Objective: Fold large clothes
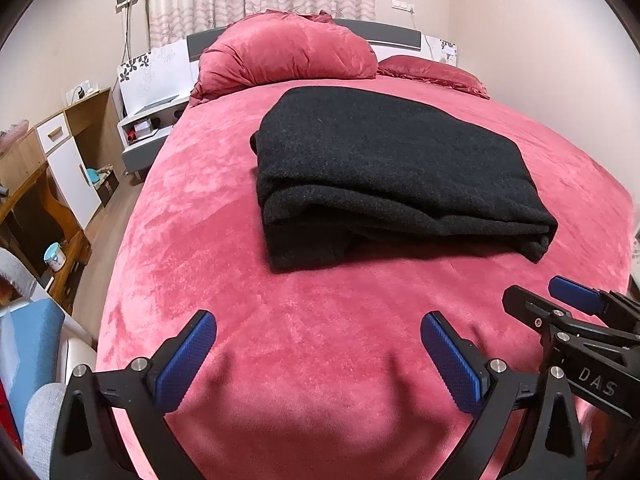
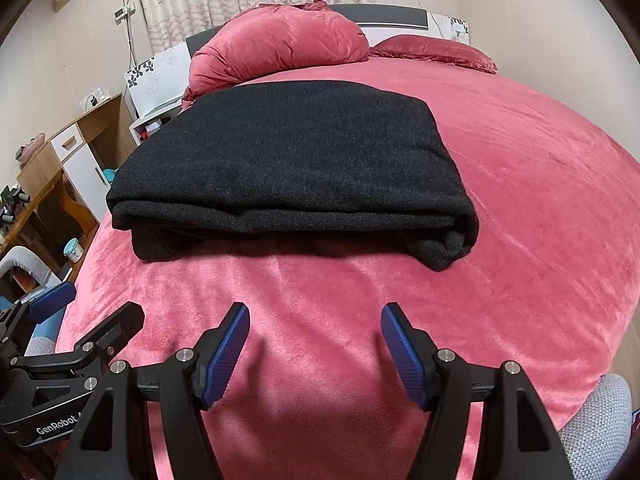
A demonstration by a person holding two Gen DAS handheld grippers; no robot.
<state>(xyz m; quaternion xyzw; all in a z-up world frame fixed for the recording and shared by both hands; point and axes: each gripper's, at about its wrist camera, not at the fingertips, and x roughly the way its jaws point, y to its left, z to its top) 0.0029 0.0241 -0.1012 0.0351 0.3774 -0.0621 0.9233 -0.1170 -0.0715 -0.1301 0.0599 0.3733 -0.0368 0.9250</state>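
A black knitted garment (image 1: 384, 168) lies folded into a thick rectangle on the pink bed (image 1: 224, 280); it also shows in the right wrist view (image 2: 296, 168). My left gripper (image 1: 318, 332) is open and empty, hovering over bare bedcover in front of the garment's near edge. My right gripper (image 2: 316, 324) is open and empty too, just short of the garment's near fold. Each gripper shows at the edge of the other's view, the right one (image 1: 560, 304) at the left view's right side and the left one (image 2: 80, 312) at the right view's left side.
A pink duvet bundle (image 1: 288, 52) and a pillow (image 1: 436, 72) lie at the headboard. A white nightstand (image 1: 152, 124), wooden cabinets (image 1: 68, 152) and a desk stand left of the bed. A grey chair arm (image 2: 596, 420) is near the bed's front corner.
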